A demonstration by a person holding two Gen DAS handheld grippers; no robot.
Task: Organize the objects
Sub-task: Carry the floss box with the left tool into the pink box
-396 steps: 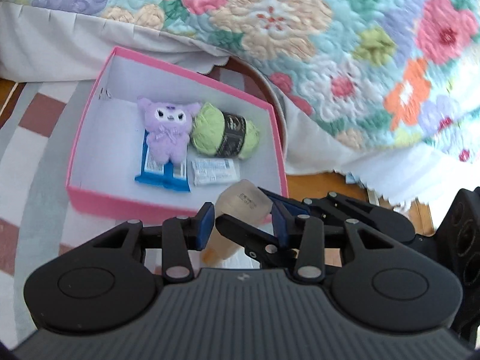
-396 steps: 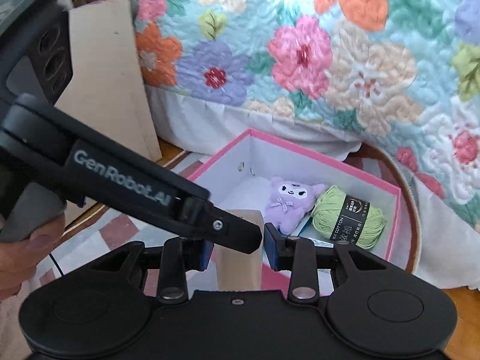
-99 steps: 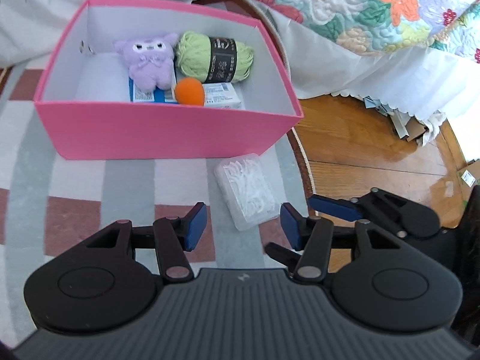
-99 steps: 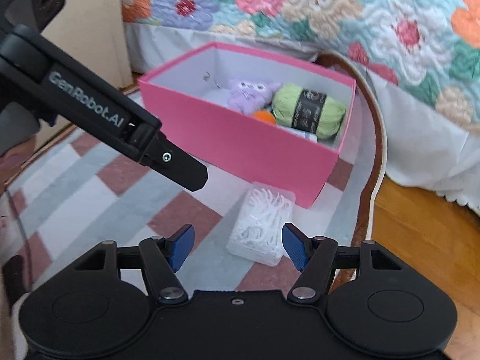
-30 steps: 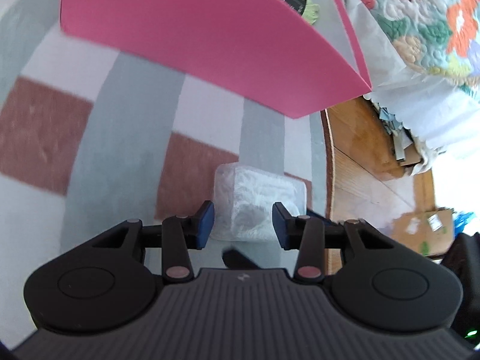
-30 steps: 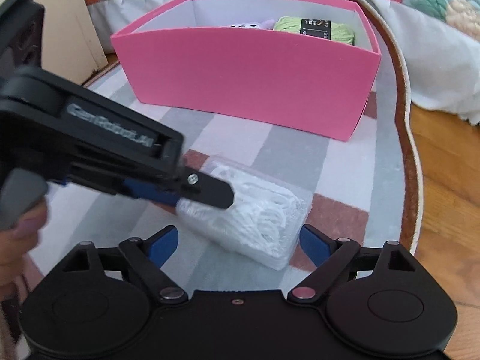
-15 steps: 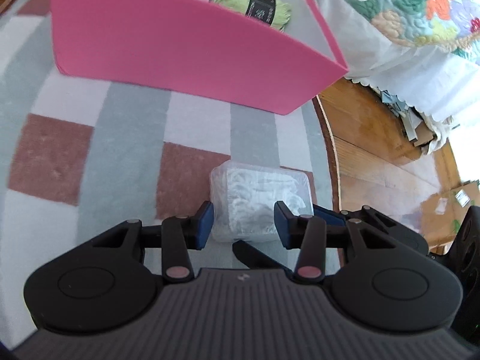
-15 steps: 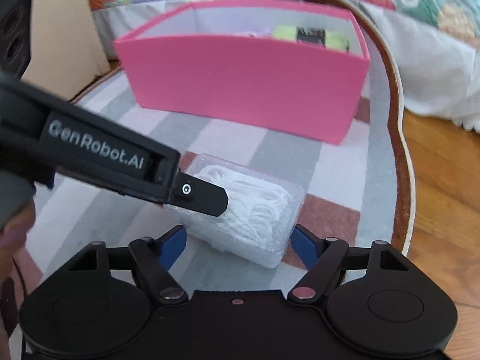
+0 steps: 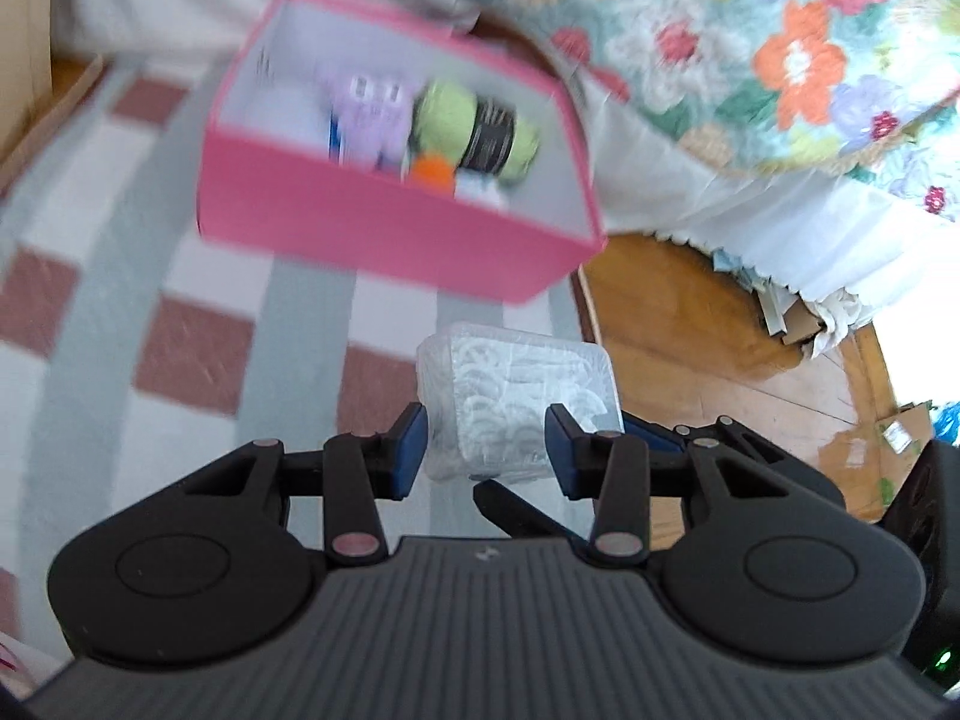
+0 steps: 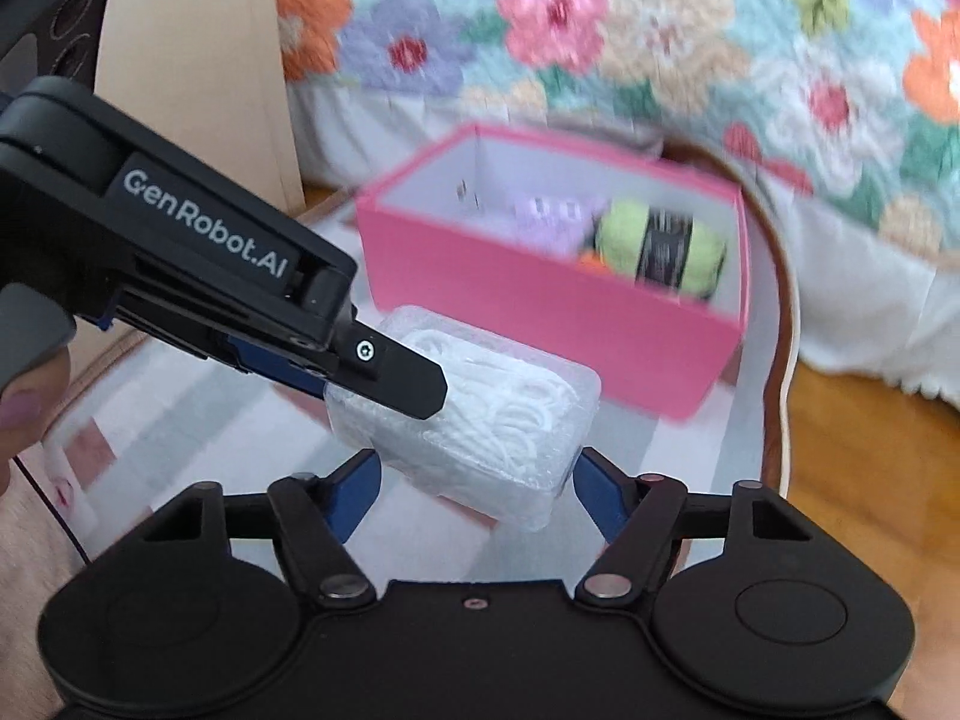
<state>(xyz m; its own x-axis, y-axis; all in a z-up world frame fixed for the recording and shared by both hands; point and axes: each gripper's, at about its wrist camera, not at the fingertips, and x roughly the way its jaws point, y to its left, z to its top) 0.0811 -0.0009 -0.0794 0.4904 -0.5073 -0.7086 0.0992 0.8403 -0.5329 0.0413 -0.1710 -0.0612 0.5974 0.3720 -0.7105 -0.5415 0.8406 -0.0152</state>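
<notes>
Near the pink box (image 10: 540, 300), above the rug (image 9: 96, 300), we hold the clear case (image 10: 480, 426) with both grippers, left (image 9: 485, 450) pinching one end, right (image 10: 474, 495), just closing, clamping the sides, steadying it for boxing.

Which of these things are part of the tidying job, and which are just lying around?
Part of the job: clear plastic case, held by both tongs, left and right; pink box holding yarn, plush toy, orange ball.

Lying about: rug, floral quilt, cardboard scraps.
</notes>
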